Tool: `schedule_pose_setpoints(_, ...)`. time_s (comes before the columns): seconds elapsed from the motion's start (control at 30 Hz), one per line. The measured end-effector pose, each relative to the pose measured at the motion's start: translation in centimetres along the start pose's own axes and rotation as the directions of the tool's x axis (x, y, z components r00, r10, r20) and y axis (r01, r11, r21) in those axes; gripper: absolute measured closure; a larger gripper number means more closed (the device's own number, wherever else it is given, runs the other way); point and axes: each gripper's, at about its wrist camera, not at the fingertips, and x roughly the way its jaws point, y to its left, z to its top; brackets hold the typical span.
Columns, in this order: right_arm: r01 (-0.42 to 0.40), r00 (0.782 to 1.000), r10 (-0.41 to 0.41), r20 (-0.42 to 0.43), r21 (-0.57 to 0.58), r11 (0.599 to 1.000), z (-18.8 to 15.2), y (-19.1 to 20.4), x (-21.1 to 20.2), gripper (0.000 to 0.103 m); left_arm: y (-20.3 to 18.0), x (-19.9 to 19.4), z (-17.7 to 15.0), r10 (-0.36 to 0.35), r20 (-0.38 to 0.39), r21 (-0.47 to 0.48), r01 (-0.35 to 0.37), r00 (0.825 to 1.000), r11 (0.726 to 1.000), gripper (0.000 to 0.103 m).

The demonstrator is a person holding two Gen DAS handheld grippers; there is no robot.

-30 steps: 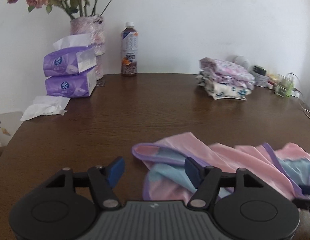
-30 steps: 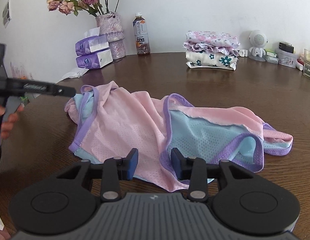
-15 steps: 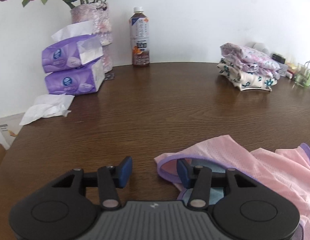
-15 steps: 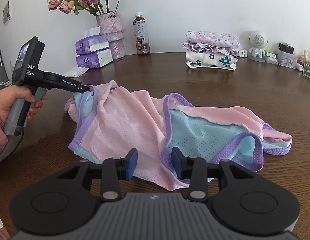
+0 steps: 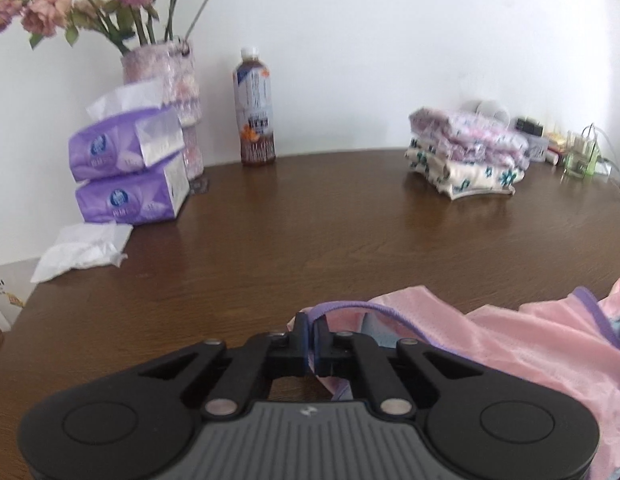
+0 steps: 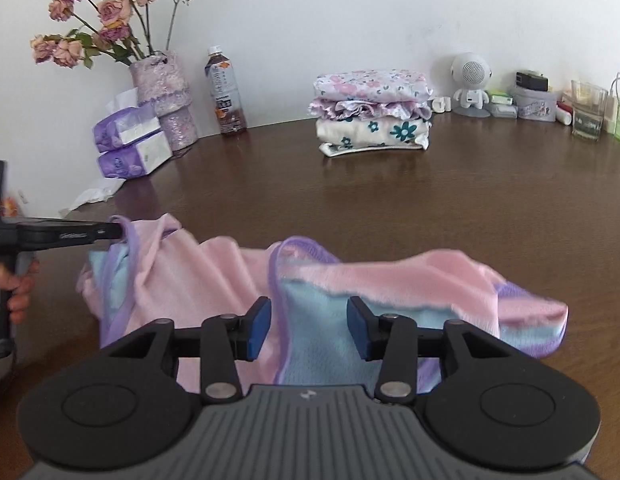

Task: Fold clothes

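I am looking at a pink mesh garment with light-blue panels and purple trim [image 6: 214, 276], which is lying crumpled along the near edge of the dark brown wooden tabletop [image 6: 389, 208]. I am holding my left gripper [image 5: 310, 334] with its jaws pressed together on the purple trim band at the garment's left end; in the right wrist view that band is standing lifted off the surface where the left gripper [image 6: 112, 231] is pinching it. I am holding my right gripper [image 6: 308, 324] low over the garment's near side with its blue-padded jaws standing well apart, a purple-edged fold and a light-blue panel lying between them. I cannot tell whether the pads are touching the cloth.

Toward the far edge of the tabletop, a stack of folded floral clothes [image 6: 371, 114] is sitting well apart from the garment. At the far left corner, two purple tissue packs [image 5: 128, 172] are lying one on the other, just beside a pale pink textured vase of dried roses [image 6: 164, 100]. A loose white tissue [image 5: 80, 250] is lying by the left edge. A plastic bottle of dark drink [image 5: 254, 110] is standing upright at the far edge. A small white robot-shaped figure [image 6: 469, 80] and a clear drinking glass [image 6: 587, 110] are standing near the far right corner.
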Motion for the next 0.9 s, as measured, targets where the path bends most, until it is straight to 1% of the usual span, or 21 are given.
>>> schedule_pose_setpoints(0.13,0.04,0.999,-0.04,-0.023,0.003,0.999,0.9,-0.5,1.9,0.059,0.0,-2.4,-0.1,-0.01,0.056,-0.004,0.01,0.998,1.0,0.102)
schedule_pose_setpoints(0.27,0.035,0.999,-0.035,-0.014,-0.003,0.999,0.6,-0.7,2.1,0.057,-0.2,-5.8,-0.7,-0.043,0.114,-0.008,0.044,0.993,0.999,0.102)
schedule_pose_setpoints(0.33,0.034,0.999,-0.034,-0.005,-0.013,0.999,0.4,-0.6,2.1,0.055,-0.4,-7.7,-1.1,-0.044,0.149,-0.001,0.045,0.988,0.999,0.102)
schedule_pose_setpoints(0.43,0.032,0.999,-0.032,0.007,-0.021,0.999,0.1,-0.4,2.1,0.051,-0.5,-10.3,-2.0,-0.043,0.18,0.012,0.041,0.983,0.999,0.102)
schedule_pose_setpoints(0.53,0.028,0.999,-0.028,0.018,-0.016,0.999,0.0,-0.4,2.0,0.051,-0.5,-12.1,-3.3,-0.026,0.168,0.042,0.02,0.985,0.999,0.102)
schedule_pose_setpoints(0.6,0.025,0.999,-0.025,0.026,-0.013,1.0,-0.1,-0.4,1.9,0.051,-0.4,-12.9,-4.4,-0.018,0.142,0.041,0.012,0.99,0.999,0.102)
schedule_pose_setpoints(0.77,0.016,0.999,-0.017,0.031,0.007,1.0,-0.2,-0.7,1.7,0.051,0.6,-13.4,-7.1,0.008,0.072,-0.018,-0.007,0.997,1.0,0.102)
schedule_pose_setpoints(0.9,0.009,0.999,-0.009,0.034,0.021,1.0,-0.2,-0.9,1.7,0.051,1.1,-13.3,-8.0,0.023,0.05,-0.044,-0.021,0.998,0.999,0.102)
